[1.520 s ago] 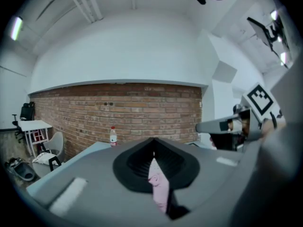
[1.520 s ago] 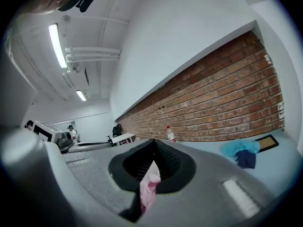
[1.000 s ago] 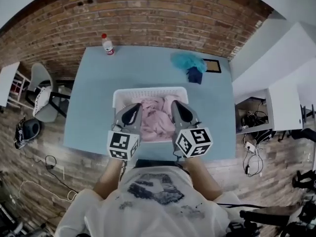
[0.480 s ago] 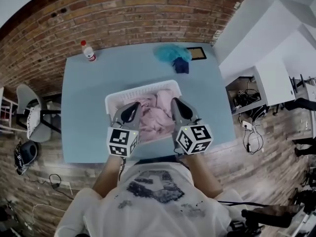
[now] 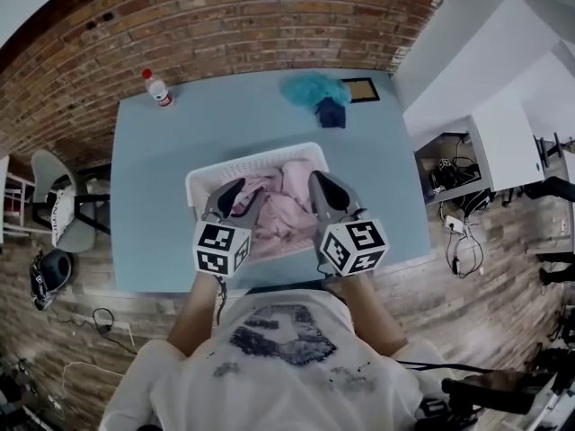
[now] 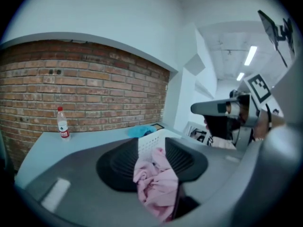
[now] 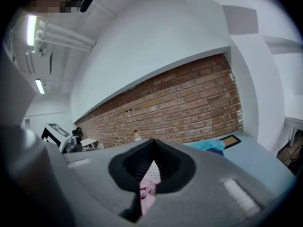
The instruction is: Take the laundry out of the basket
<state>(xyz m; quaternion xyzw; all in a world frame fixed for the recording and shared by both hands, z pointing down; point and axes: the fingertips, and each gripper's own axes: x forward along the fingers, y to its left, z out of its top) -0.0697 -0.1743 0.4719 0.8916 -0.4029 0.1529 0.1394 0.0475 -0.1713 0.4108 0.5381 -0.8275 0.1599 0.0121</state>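
A white slatted basket (image 5: 254, 161) stands on the blue table (image 5: 157, 205), near its front edge, with crumpled pink laundry (image 5: 283, 206) inside. My left gripper (image 5: 249, 189) hangs over the basket's left part. Its jaws have just been opening and stand a little apart. Through their gap I see the pink laundry (image 6: 154, 183) and the basket's wall (image 6: 147, 144); the pads do not press on the cloth. My right gripper (image 5: 315, 178) is shut over the basket's right part, with nothing held. In the right gripper view the gripper (image 7: 152, 144) points at the laundry (image 7: 146, 195).
At the table's far left stands a water bottle (image 5: 157, 88). A teal cloth (image 5: 314, 88), a dark blue cloth (image 5: 331, 113) and a small framed board (image 5: 360, 89) lie at the far right. A chair (image 5: 63, 206) stands left of the table; a brick wall is behind.
My left gripper has sunk toward the basket and its jaws have parted. The right gripper has shifted slightly and stays shut. The head view has swung, so the table sits differently.
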